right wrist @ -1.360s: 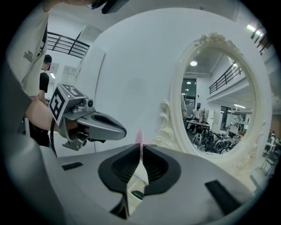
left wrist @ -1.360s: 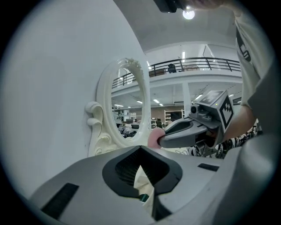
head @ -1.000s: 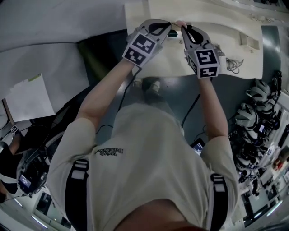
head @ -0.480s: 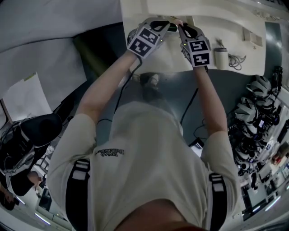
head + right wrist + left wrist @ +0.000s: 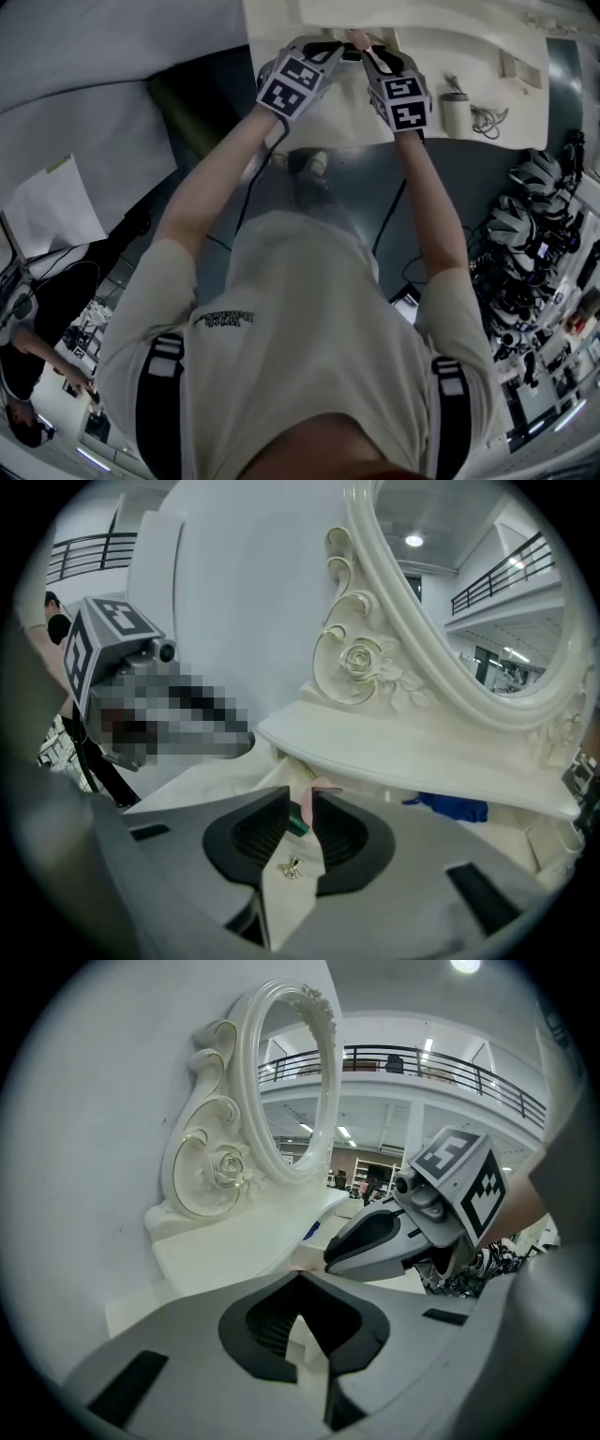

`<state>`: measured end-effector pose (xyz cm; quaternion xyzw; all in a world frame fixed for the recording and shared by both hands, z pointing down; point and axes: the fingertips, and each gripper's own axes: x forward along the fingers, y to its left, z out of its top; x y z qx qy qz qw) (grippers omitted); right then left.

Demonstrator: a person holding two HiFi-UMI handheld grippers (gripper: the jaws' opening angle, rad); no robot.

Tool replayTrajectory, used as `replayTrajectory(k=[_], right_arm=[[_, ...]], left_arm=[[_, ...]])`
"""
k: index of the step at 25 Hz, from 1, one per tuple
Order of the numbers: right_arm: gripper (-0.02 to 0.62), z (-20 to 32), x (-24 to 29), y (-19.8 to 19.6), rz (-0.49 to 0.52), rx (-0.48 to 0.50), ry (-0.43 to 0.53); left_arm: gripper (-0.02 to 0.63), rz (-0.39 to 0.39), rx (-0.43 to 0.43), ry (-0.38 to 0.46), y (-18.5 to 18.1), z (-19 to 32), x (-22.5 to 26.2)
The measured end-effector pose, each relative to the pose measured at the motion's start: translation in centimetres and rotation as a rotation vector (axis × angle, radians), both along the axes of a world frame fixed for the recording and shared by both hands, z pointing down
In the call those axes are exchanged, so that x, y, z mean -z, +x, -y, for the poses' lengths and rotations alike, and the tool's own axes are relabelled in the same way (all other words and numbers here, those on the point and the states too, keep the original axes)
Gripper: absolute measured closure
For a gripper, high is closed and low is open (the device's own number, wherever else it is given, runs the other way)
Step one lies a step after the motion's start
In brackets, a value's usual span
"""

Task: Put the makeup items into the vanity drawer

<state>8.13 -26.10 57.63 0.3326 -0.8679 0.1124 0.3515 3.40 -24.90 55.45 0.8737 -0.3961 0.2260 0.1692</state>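
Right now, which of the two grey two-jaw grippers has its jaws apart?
The right gripper: its jaws have just been opening, and a small pink item shows in the gap. The left gripper has its jaw tips together.

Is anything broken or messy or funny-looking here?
Nothing looks broken or spilled. The cream vanity drawer with the butterfly knob stands open below the white mirror shelf, which suits putting makeup away.

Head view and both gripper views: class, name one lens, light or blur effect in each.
Head view: strong fisheye bends the edges of the vanity top. Left gripper view: dark round vignette; the ceiling lamp glares. Right gripper view: a mosaic patch at left; the mirror frame looks sharp.
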Motion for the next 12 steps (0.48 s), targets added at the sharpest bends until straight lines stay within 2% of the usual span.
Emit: replayTrajectory(k=[9,12], right_arm=[[0.515,-0.84,-0.44,0.45,0.004,-0.007,-0.007],[0.524,-0.94,-0.06,0.48,0.008,-0.016,0.002]], left_arm=[[0.592,0.006,-0.009,-0.02,0.46,-0.62,-0.69],[0.592,-0.015,-0.009,-0.011,0.48,-0.78,-0.05]])
